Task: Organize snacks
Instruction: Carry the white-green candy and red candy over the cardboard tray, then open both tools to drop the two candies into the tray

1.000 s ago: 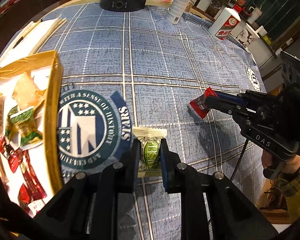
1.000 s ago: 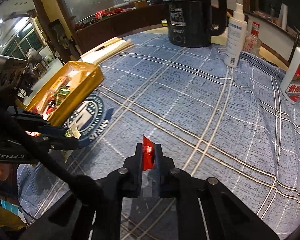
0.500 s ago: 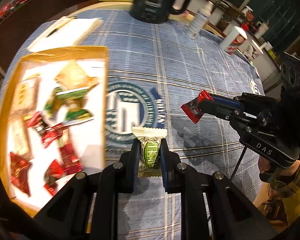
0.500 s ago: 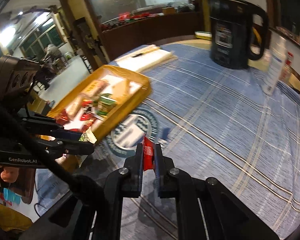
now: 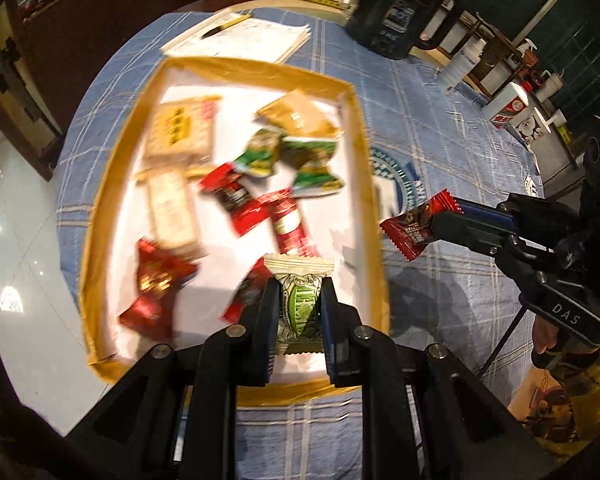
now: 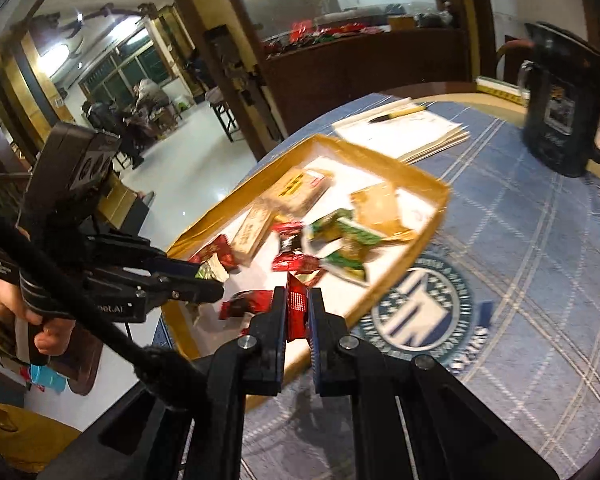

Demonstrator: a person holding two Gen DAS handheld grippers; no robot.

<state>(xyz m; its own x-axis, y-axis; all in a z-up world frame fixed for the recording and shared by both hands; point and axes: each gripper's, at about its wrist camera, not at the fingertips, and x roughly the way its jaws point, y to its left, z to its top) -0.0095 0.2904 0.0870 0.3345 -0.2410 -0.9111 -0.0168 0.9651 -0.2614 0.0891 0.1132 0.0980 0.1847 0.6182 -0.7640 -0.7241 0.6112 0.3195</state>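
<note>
Over the near end of a shallow gold-rimmed cardboard tray [image 5: 364,184], the left gripper [image 5: 299,300] pinches a green-and-white wrapped candy [image 5: 299,312]. Right of the tray's rim, the right gripper [image 5: 432,226] pinches a dark red foil-wrapped snack [image 5: 414,228]. Tray contents: red, green, gold and tan packets. Underneath: blue plaid tablecloth [image 5: 432,128].

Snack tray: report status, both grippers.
Left gripper shut on green candy, over tray. Right gripper shut on red candy, near tray's edge. Nothing in the way.
</note>
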